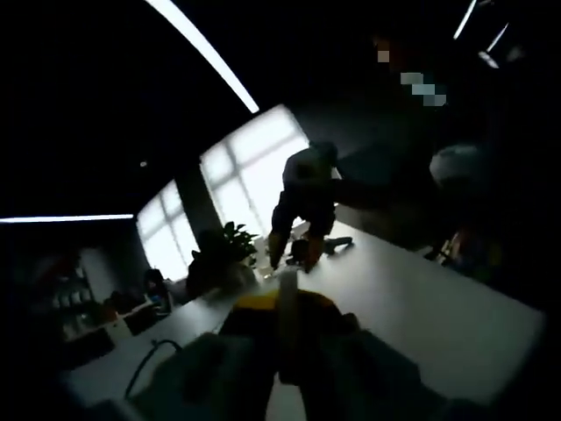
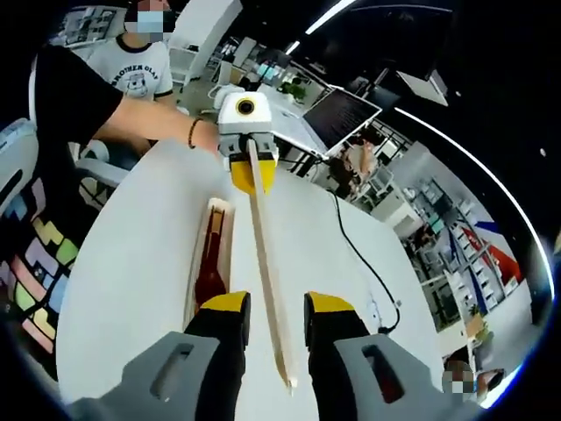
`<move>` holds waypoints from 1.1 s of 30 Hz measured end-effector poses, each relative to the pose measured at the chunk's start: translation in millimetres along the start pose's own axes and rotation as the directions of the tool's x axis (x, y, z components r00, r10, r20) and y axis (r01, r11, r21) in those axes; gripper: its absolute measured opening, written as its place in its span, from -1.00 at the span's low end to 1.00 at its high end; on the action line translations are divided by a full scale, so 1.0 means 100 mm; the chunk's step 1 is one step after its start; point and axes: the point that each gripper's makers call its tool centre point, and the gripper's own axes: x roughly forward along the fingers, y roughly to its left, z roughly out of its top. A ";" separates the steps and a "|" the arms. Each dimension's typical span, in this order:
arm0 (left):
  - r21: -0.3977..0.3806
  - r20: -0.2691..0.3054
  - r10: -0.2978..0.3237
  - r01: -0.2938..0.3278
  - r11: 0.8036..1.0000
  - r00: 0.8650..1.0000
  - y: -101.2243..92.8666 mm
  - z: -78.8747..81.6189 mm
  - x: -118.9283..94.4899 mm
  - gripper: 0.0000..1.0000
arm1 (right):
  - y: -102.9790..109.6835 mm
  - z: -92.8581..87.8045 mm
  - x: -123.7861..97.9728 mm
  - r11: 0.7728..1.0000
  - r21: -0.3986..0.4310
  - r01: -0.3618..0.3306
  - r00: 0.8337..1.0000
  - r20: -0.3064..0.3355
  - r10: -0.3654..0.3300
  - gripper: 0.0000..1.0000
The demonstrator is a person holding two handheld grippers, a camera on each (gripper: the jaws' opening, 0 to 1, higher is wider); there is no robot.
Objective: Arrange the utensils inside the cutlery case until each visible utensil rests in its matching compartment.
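1. Left gripper view is heavily underexposed; the left gripper (image 1: 289, 338) shows near the bottom as dark shapes with yellow pads, closed on a pale stick (image 1: 287, 294) whose short end stands up between them.
2. In the same view the right gripper (image 1: 302, 224) appears as a dark silhouette against bright windows, over the far part of the white table (image 1: 438, 307). Small dark items lie beside it on the tabletop, too dim to identify. A potted plant (image 1: 230, 250) stands at the table's far left edge.
3. Right gripper view is clear. The right gripper (image 2: 276, 320) has grey bodies and yellow-and-black tips; its jaws stand narrowly apart, with the long wooden stick (image 2: 267, 281) running between them. Contact with the pads cannot be confirmed.
4. The stick is thin, straight and light-coloured, its near end tapering to a point past the jaws; its far end is clamped in the left gripper (image 2: 250, 171), held by a person's hand (image 2: 209, 136).
5. The cutlery case (image 2: 210, 254) is a narrow wooden tray lying on the table just left of the stick. Its contents are dark reddish and cannot be identified; its near end is hidden behind the right gripper.
6. A black cable (image 2: 364, 259) trails across the table on the right.
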 end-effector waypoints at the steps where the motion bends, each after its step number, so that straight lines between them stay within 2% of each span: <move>1: 0.008 0.002 -0.003 0.003 1.000 1.000 -0.01 0.01 0.00 -0.98 | -0.01 -0.02 0.00 1.000 -0.016 0.009 1.000 -0.020 -0.009 -0.59; 3: 0.013 0.013 -0.016 0.016 1.000 1.000 -0.03 0.03 -0.01 -0.98 | 0.01 -0.06 0.01 0.999 -0.047 0.027 0.998 -0.056 -0.030 -0.75; 4: 0.018 0.024 -0.025 0.025 1.000 0.999 -0.05 0.06 -0.01 -0.98 | 0.07 -0.06 0.03 0.999 -0.049 0.010 0.999 -0.053 -0.012 -0.89; 5: 0.041 0.026 -0.022 0.021 0.999 0.999 -0.04 0.07 -0.01 -0.98 | 0.08 -0.06 0.03 0.998 -0.056 0.012 0.998 -0.057 -0.015 -0.92; 6: 0.025 0.025 -0.032 0.032 0.999 0.999 -0.07 0.07 0.00 -0.98 | 0.11 -0.07 0.05 0.998 -0.066 0.017 0.997 -0.068 -0.021 -0.93; 8: 0.024 0.010 -0.047 0.047 0.999 0.999 -0.11 0.05 0.00 -0.98 | 0.13 -0.10 0.04 0.991 -0.130 0.030 0.994 -0.099 -0.043 -0.94; 11: -0.003 0.003 -0.042 0.042 0.999 0.999 -0.16 0.04 0.03 -0.97 | 0.18 -0.10 0.05 0.992 -0.118 0.044 0.993 -0.100 -0.056 -0.95; 14: -0.140 0.017 -0.015 0.017 0.990 1.000 -0.10 0.08 0.00 -0.94 | 0.16 -0.05 0.05 0.993 -0.099 0.070 0.994 -0.074 -0.077 -0.95; 15: -0.150 0.027 0.003 0.001 0.989 1.000 -0.07 0.11 -0.01 -0.91 | 0.11 -0.02 0.04 0.987 -0.123 0.105 0.992 -0.056 -0.113 -0.95; 17: -0.208 0.030 0.020 -0.013 0.978 0.999 -0.01 0.12 -0.03 -0.84 | 0.16 -0.01 0.04 0.988 -0.113 0.105 0.992 -0.056 -0.111 -0.95; 19: -0.334 0.011 0.025 -0.020 0.943 1.000 0.00 0.09 -0.04 -0.71 | 0.17 -0.01 0.03 0.987 -0.112 0.114 0.991 -0.052 -0.120 -0.95; 20: -0.356 -0.004 0.042 -0.041 0.934 0.999 0.04 0.07 -0.04 -0.51 | 0.17 -0.02 0.02 0.984 -0.127 0.122 0.990 -0.057 -0.130 -0.95; 22: -0.395 -0.048 0.085 -0.097 0.914 0.995 0.11 -0.01 -0.05 0.15 | 0.18 -0.06 0.01 0.979 -0.142 0.146 0.986 -0.065 -0.156 -0.95; 23: -0.435 -0.057 0.091 -0.107 0.894 0.994 0.09 -0.03 -0.03 0.31 | 0.15 -0.05 -0.01 0.971 -0.157 0.180 0.980 -0.053 -0.190 -0.95; 24: -0.459 -0.062 0.109 -0.126 0.879 0.992 0.10 -0.03 -0.03 0.41 | 0.15 -0.06 -0.01 0.969 -0.158 0.189 0.979 -0.049 -0.199 -0.95; 25: -0.473 -0.096 0.139 -0.168 0.865 0.986 0.12 -0.08 -0.03 0.49 | 0.17 -0.08 -0.01 0.969 -0.153 0.196 0.978 -0.048 -0.205 -0.95; 26: -0.463 -0.103 0.162 -0.192 0.865 0.981 0.14 -0.08 -0.03 0.51 | 0.15 -0.09 -0.02 0.964 -0.154 0.219 0.973 -0.035 -0.226 -0.95; 27: -0.487 -0.121 0.185 -0.221 0.845 0.975 0.14 -0.10 -0.04 0.51 | 0.14 -0.09 -0.04 0.959 -0.157 0.234 0.970 -0.028 -0.241 -0.95; 28: -0.522 -0.121 0.197 -0.231 0.821 0.973 0.14 -0.11 -0.04 0.51 | 0.15 -0.12 -0.05 0.958 -0.163 0.237 0.969 -0.035 -0.246 -0.95; 30: -0.675 -0.138 0.240 -0.269 0.687 0.961 0.17 -0.14 -0.07 0.51 | 0.15 -0.17 -0.05 0.954 -0.175 0.244 0.966 -0.046 -0.255 -0.95; 31: -0.708 -0.095 0.255 -0.246 0.663 0.962 0.17 -0.09 -0.08 0.55 | 0.16 -0.22 -0.04 0.955 -0.179 0.239 0.965 -0.068 -0.254 -0.95; 32: -0.718 -0.098 0.271 -0.257 0.647 0.958 0.18 -0.10 -0.11 0.60 | 0.17 -0.26 -0.03 0.956 -0.175 0.236 0.964 -0.083 -0.253 -0.95; 33: -0.737 -0.115 0.313 -0.292 0.609 0.943 0.23 -0.14 -0.17 0.64 | 0.18 -0.28 -0.02 0.955 -0.178 0.239 0.963 -0.079 -0.256 -0.95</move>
